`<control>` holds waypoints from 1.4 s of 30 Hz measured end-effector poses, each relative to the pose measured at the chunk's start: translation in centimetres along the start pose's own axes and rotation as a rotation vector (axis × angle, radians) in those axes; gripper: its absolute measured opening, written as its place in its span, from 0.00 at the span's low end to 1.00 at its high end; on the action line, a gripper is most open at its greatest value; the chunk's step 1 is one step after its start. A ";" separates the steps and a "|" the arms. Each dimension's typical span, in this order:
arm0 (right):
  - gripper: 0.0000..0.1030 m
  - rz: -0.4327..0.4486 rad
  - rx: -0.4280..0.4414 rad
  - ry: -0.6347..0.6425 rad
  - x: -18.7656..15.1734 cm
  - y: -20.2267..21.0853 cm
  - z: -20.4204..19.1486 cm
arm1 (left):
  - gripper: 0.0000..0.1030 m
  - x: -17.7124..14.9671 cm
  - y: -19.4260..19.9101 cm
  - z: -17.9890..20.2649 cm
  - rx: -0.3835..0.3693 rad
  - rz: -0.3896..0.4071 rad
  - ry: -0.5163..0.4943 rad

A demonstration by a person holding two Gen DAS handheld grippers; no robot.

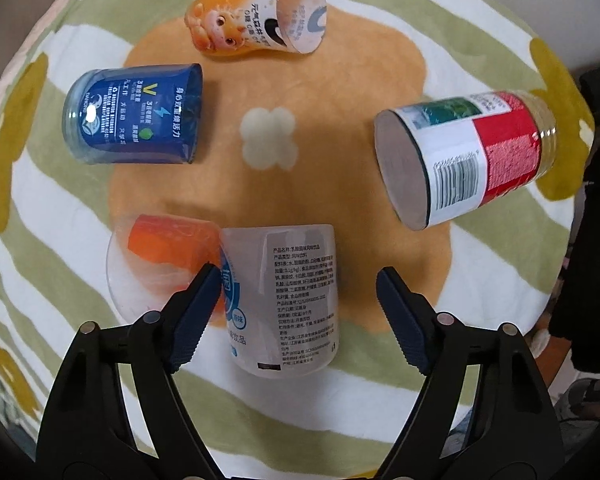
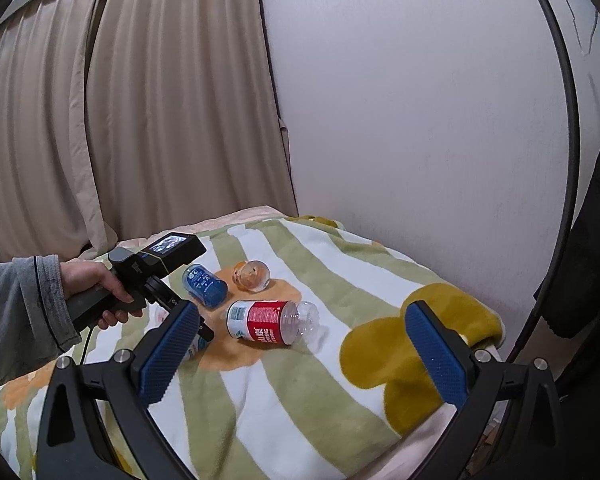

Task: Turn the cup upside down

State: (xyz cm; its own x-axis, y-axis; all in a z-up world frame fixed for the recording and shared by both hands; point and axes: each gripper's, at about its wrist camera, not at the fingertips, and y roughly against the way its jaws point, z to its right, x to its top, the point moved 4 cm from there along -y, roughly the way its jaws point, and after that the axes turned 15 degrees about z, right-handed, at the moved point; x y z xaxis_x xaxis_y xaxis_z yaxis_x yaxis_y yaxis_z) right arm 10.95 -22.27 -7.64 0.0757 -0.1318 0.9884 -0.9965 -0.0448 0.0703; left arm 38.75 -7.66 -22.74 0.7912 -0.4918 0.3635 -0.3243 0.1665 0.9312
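Several cut-bottle cups lie on their sides on a striped blanket [image 1: 380, 40]. A translucent white cup [image 1: 296, 300] with black print lies between the fingers of my open left gripper [image 1: 300, 280]; its left fingertip [image 1: 204, 280] touches or nearly touches the cup. An orange-labelled clear cup [image 1: 160, 252] lies just left of it. A blue cup [image 1: 136, 116], an orange cartoon cup [image 1: 256, 12] and a red-and-white cup [image 1: 472, 152] lie farther off. My right gripper [image 2: 300, 320] is open and empty, held high and back from the cups.
The blanket covers a bed beside a white wall [image 2: 420, 100] and beige curtains [image 2: 120, 100]. In the right wrist view a hand [image 2: 96, 284] holds the left gripper's handle. A dark garment [image 2: 592, 240] hangs at the right edge.
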 end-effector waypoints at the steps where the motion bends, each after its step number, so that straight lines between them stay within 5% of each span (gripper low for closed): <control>1: 1.00 -0.001 0.002 -0.002 0.0 0.0 -0.1 | 0.76 0.0 -0.1 0.2 0.008 -0.006 -0.010; 4: 1.00 0.001 0.006 0.001 0.1 0.2 -0.2 | 0.73 -0.2 -0.3 0.6 0.035 -0.028 -0.041; 8: 1.00 0.003 0.009 -0.001 0.0 0.2 -0.3 | 0.55 -0.8 -0.9 0.9 0.094 -0.046 -0.064; 21: 1.00 0.026 0.017 0.002 1.0 0.9 -0.7 | 0.53 -2.5 3.7 2.8 0.037 0.026 -0.056; 29: 1.00 0.051 0.061 -0.015 2.0 2.3 -2.2 | 0.53 -9.2 10.3 6.2 0.041 0.001 -0.250; 34: 1.00 0.050 0.092 -0.034 2.1 3.1 -3.5 | 0.53 -15.0 8.5 6.2 0.047 -0.065 -0.320; 42: 1.00 0.056 0.102 0.006 3.1 4.8 -4.9 | 0.54 -16.5 5.7 5.8 0.011 -0.029 -0.281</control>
State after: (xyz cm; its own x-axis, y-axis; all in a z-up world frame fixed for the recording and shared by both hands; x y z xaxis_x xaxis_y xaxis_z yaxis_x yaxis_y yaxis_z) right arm 6.21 -18.07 -3.61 0.0195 -0.1310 0.9912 -0.9905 -0.1378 0.0013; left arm 20.82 -3.59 -23.57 0.6261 -0.7141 0.3131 -0.3105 0.1400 0.9402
